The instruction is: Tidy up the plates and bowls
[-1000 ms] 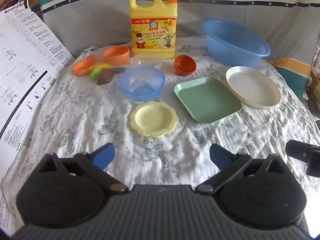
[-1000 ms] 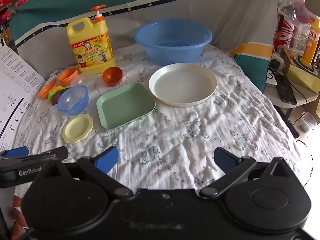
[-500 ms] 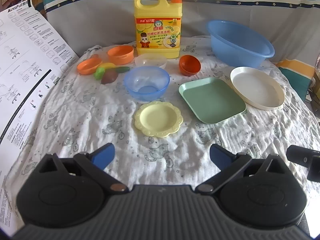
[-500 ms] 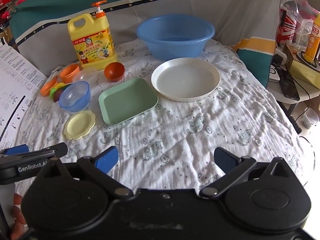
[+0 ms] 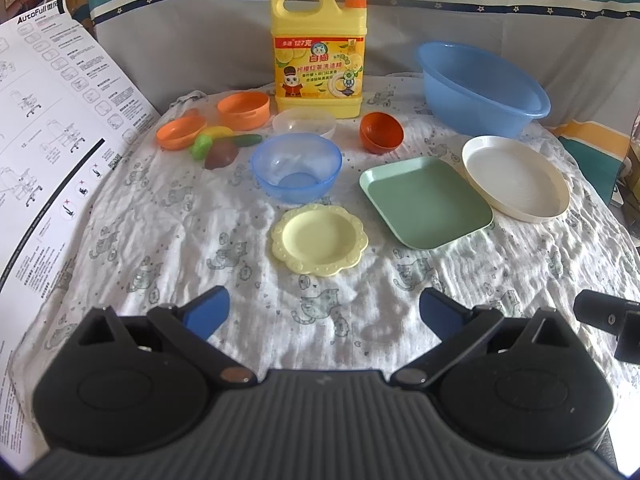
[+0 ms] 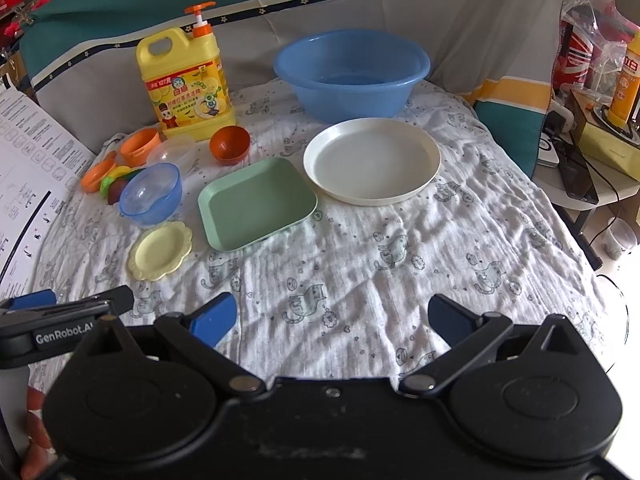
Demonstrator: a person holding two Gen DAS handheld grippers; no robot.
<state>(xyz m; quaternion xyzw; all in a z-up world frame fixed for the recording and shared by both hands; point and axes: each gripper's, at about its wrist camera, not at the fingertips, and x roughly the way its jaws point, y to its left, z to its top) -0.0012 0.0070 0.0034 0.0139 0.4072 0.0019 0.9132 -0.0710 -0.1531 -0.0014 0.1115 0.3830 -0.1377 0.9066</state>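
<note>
On the cat-print cloth lie a small yellow scalloped plate (image 5: 319, 239), a green square plate (image 5: 425, 201) and a white round plate (image 5: 515, 182). Behind them stand a clear blue bowl (image 5: 296, 166), a clear lidded bowl (image 5: 304, 122), a dark orange bowl (image 5: 381, 132), two orange dishes (image 5: 243, 109) and a big blue basin (image 5: 480, 88). My left gripper (image 5: 324, 312) hovers open near the front edge, short of the yellow plate. To its right my right gripper (image 6: 332, 316) is also open and holds nothing, facing the green plate (image 6: 256, 202) and the white plate (image 6: 371, 165).
A yellow detergent jug (image 5: 319, 54) stands at the back. Toy fruit (image 5: 218, 146) lies by the orange dishes. A printed instruction sheet (image 5: 48, 152) hangs over the left side. A side table with bottles and a phone (image 6: 580, 176) sits off the right edge.
Both grippers have drifted slightly, so the dishes sit a little further right in the left view. Nothing on the cloth has moved, and both grippers stay open.
</note>
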